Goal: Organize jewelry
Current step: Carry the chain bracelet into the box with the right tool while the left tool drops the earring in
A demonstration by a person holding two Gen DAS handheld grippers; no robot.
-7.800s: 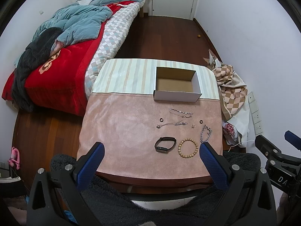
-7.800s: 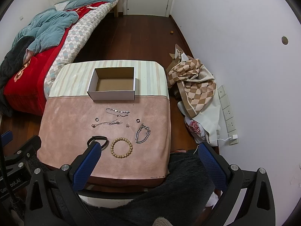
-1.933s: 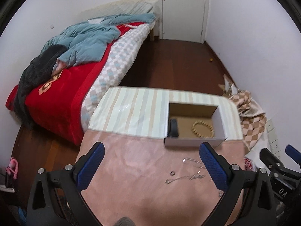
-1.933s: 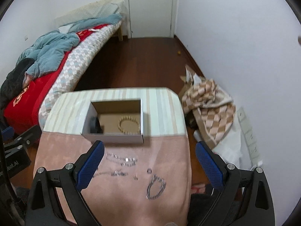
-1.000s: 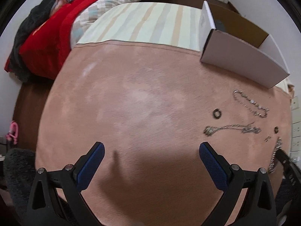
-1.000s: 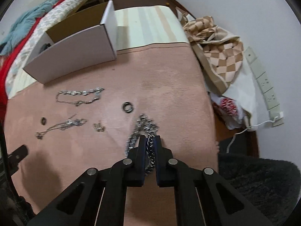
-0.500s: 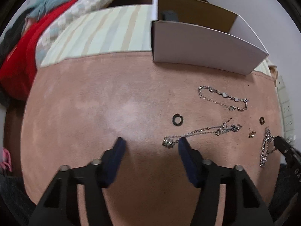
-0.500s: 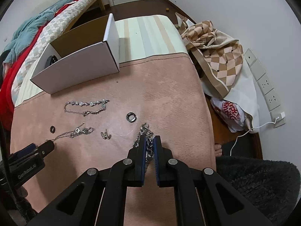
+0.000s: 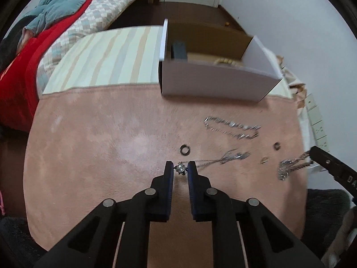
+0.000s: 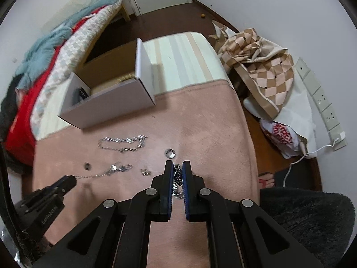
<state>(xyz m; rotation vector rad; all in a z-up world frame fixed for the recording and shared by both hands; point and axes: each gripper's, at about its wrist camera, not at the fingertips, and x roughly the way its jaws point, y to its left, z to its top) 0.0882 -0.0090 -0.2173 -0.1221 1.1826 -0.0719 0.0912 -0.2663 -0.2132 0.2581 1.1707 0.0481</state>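
Note:
My left gripper (image 9: 180, 168) is shut on the pendant end of a thin silver necklace (image 9: 232, 156), whose chain trails right over the pink cloth. My right gripper (image 10: 177, 167) is shut on a chunky silver chain bracelet (image 10: 177, 178), which hangs between its fingers; it also shows in the left wrist view (image 9: 290, 167). A white cardboard box (image 9: 214, 84) stands beyond, holding a black band (image 9: 178, 50) and a wooden bead bracelet (image 9: 225, 61). A second silver chain (image 9: 232, 127), two dark rings (image 9: 185, 150) (image 9: 277, 146) and a small earring (image 9: 264, 160) lie on the cloth.
The pink cloth (image 9: 100, 138) covers a table with a striped far end (image 9: 107, 60). A bed with red and blue bedding (image 9: 44, 22) stands left. A checked bag (image 10: 263, 67) and wall sockets (image 10: 321, 102) are right, by the wall.
My left gripper has closed on the necklace's pendant end. My right gripper has lifted the chunky bracelet slightly off the cloth.

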